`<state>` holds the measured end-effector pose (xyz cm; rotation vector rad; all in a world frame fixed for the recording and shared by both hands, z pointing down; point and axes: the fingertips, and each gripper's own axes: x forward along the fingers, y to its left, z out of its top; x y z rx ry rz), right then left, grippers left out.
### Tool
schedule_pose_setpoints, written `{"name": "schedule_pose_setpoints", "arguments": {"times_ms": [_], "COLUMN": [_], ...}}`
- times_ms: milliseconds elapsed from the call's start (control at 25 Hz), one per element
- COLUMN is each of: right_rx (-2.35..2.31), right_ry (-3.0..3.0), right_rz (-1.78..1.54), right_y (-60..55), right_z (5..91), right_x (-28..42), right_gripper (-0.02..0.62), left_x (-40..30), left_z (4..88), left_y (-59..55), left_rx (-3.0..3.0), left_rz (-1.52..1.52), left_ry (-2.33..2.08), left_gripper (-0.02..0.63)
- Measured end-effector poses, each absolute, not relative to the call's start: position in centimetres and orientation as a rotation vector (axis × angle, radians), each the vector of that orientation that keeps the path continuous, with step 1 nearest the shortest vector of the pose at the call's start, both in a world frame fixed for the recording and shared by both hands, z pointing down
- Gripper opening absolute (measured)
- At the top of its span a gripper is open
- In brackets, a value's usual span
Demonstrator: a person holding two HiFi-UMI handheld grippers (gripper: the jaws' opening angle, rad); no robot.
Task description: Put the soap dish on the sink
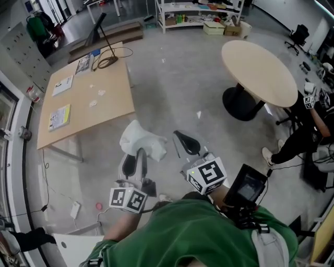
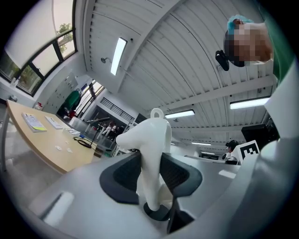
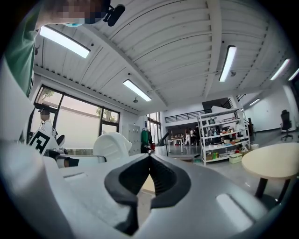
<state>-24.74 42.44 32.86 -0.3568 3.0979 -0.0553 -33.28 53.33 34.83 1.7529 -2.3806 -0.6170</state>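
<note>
The white soap dish [image 1: 141,140] hangs over the grey floor, clamped in my left gripper [image 1: 136,159]. In the left gripper view the soap dish [image 2: 150,149] stands upright between the two black pads [image 2: 122,173], which press on its sides; a small loop tops it. My right gripper [image 1: 186,142] is just to the right of the left one, its jaws shut with nothing between them. In the right gripper view the right gripper [image 3: 150,173] shows its pads meeting, and the soap dish [image 3: 111,145] appears to its left. No sink is in view.
A rectangular wooden table [image 1: 88,99] with papers and a cable stands at the left. A round table [image 1: 258,70] is at the right, a seated person [image 1: 308,130] beyond it. A shelf rack [image 1: 198,13] stands at the back.
</note>
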Motion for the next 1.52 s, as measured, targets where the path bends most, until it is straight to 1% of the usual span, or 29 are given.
{"name": "schedule_pose_setpoints", "arguments": {"times_ms": [160, 440, 920, 1240, 1520], "right_rx": [-0.442, -0.609, -0.81, -0.859, -0.946], "right_ry": [3.094, 3.051, 2.97, 2.961, 2.93], "right_rz": [-0.063, -0.043, -0.056, -0.035, -0.043], "right_y": [39.7, 34.4, 28.4, 27.0, 25.8], "right_z": [32.6, 31.9, 31.9, 32.7, 33.2], "right_x": [-21.9, -14.8, -4.7, 0.1, 1.1], "right_gripper": [0.003, 0.003, 0.003, 0.003, 0.003], "left_x": [-30.7, -24.5, -15.6, -10.9, -10.2], "left_z": [34.3, 34.1, 33.9, 34.3, 34.7], "left_y": [49.6, 43.0, 35.8, 33.5, 31.7], "left_rx": [1.824, 1.952, 2.102, 2.12, 2.181], "left_rz": [-0.604, -0.591, -0.558, -0.537, -0.531], "left_ry": [-2.316, -2.183, -2.048, -2.016, -1.946], "left_gripper": [0.132, 0.132, 0.132, 0.132, 0.132]}}
